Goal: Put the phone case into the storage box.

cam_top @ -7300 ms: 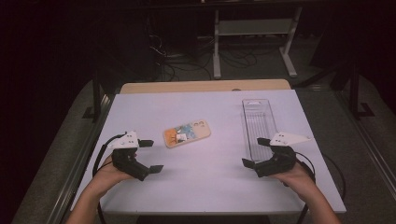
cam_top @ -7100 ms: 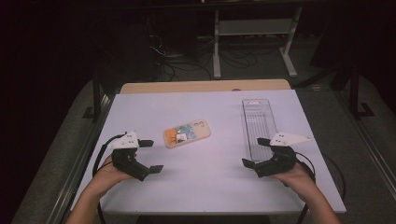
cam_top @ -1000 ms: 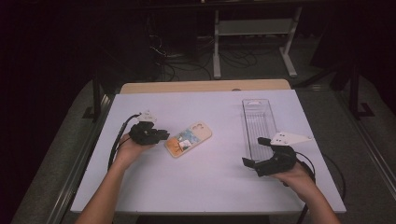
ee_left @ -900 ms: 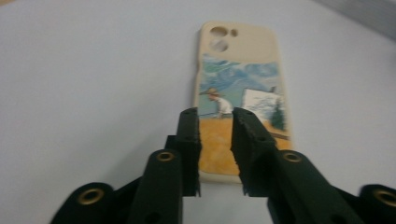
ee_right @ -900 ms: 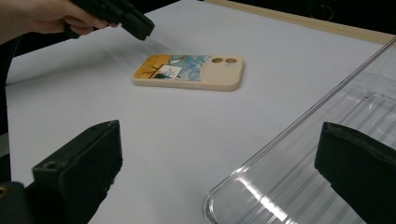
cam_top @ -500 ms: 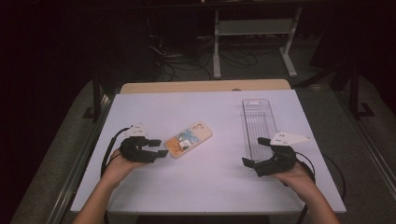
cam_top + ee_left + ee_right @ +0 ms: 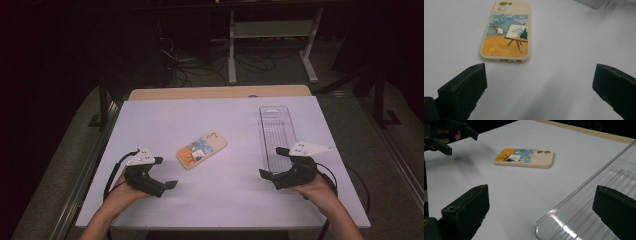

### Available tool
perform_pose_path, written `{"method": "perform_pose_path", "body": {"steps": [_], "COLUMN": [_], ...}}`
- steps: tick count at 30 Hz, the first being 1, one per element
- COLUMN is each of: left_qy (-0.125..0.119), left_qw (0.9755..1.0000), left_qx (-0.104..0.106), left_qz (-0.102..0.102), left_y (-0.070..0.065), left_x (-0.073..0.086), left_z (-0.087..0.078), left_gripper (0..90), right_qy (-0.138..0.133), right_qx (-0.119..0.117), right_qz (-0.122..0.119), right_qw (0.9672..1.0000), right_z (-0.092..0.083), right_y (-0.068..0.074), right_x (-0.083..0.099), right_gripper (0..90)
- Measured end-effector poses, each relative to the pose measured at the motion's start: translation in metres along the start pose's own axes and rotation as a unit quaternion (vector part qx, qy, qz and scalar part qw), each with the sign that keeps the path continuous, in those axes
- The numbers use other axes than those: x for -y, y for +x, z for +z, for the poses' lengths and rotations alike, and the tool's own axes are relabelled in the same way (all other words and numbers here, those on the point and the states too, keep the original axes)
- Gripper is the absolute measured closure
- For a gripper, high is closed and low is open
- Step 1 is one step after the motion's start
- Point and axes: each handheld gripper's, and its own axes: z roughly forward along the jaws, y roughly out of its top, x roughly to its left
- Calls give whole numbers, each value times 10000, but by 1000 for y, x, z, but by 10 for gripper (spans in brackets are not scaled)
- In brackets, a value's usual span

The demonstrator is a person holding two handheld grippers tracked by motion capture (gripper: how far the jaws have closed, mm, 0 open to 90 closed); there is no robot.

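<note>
A cream phone case [image 7: 201, 149] with a painted field scene lies flat in the middle of the white table [image 7: 225, 200]. The left gripper view shows the phone case [image 7: 506, 32] a short way beyond the wide-apart jaws. My left gripper [image 7: 164, 173] is open near the table's front left, nothing between its fingers. At the front right my right gripper [image 7: 272, 162] stands open beside the near end of a clear plastic tray [image 7: 276, 131]. From the right gripper view the phone case [image 7: 525, 157] lies ahead and the tray [image 7: 596, 202] sits at the right.
A wooden strip [image 7: 220, 92] runs along the table's far edge. Beyond it stand a metal stand [image 7: 270, 40] and cables on a dark floor. The other gripper [image 7: 446, 135] appears at the upper left of the right gripper view.
My left gripper has pulled back from the phone case toward the front left of the table. The phone case lies turned and shifted compared with seven seconds ago. The right gripper has stayed put.
</note>
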Motion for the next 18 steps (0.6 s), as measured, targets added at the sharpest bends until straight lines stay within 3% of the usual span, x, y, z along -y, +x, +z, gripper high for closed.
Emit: {"method": "perform_pose_path", "body": {"steps": [18], "left_qy": [87], "left_qw": [9998], "left_qx": [113], "left_qz": [109], "left_y": [-1], "left_x": [-6], "left_z": [2], "left_gripper": [0], "right_qy": [59], "right_qx": [-40], "right_qz": [-44], "right_qw": [10000], "right_z": [2], "right_y": [-1], "right_x": [-1], "right_gripper": [6]}}
